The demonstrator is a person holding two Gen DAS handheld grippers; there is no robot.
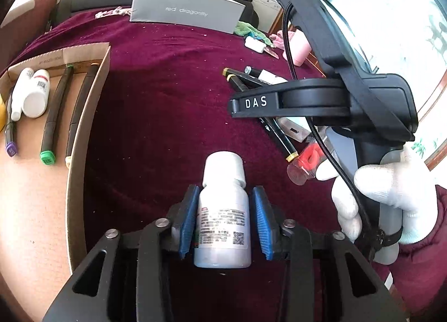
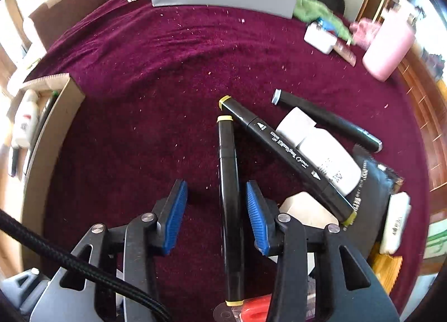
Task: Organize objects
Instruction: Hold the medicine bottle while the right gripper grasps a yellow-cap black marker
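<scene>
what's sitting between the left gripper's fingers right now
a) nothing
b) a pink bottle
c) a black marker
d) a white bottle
d: in the left wrist view the white bottle sits upright between the blue fingers of the left gripper; the left one touches it, and a slim gap shows at the right one.

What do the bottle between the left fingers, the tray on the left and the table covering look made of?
Bottle: likely plastic, smooth white, slight sheen, printed label. Tray: brown cardboard, matte, with a raw cut edge. Table covering: dark red cloth, velvety nap with lint specks.
</scene>
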